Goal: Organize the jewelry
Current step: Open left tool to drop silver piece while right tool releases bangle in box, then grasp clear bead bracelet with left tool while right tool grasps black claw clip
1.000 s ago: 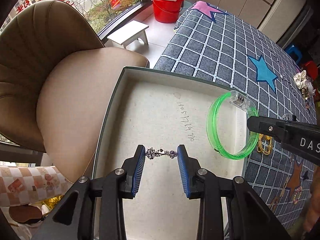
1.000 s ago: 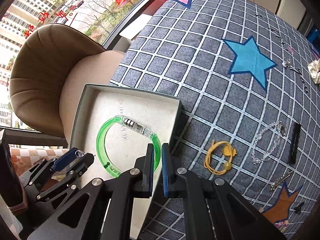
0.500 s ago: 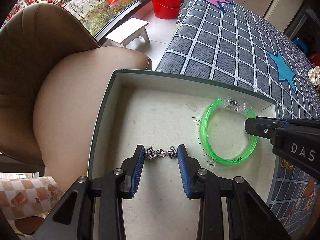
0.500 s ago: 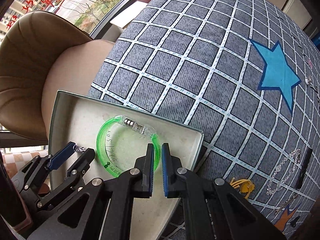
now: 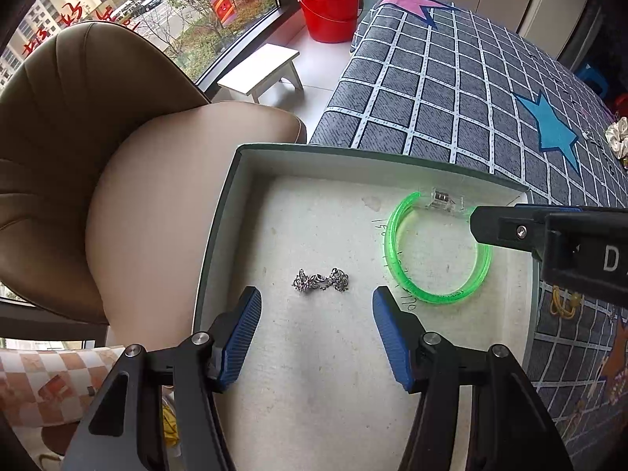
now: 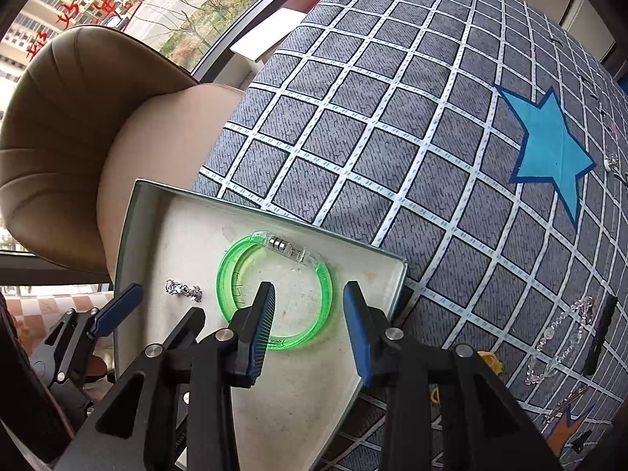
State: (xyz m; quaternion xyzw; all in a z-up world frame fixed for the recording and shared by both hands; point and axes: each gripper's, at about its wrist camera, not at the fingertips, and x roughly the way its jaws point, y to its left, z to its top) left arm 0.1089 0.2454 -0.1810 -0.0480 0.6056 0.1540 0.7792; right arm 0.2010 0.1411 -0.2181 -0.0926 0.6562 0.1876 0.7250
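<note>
1. You get bright, even daylight in both views, coming from the window (image 5: 165, 8) at the far left.
2. Shadows are soft: look under the green bangle (image 6: 274, 294), where only a faint one falls on the floor of the tray (image 5: 219, 235).
3. The tray's pale floor reads bright yet keeps its texture; no harsh glare shows, only small highlights on the bangle's clear clasp.
4. Fisheye distortion bends the checked cloth (image 6: 392, 137) into a dome, and its grid lines curve hardest toward the edges.
5. Dark vignette fills all 4 corners of each view.
6. Focus is sharp at centre; the near gripper bodies and far-right trinkets look slightly soft.
</note>
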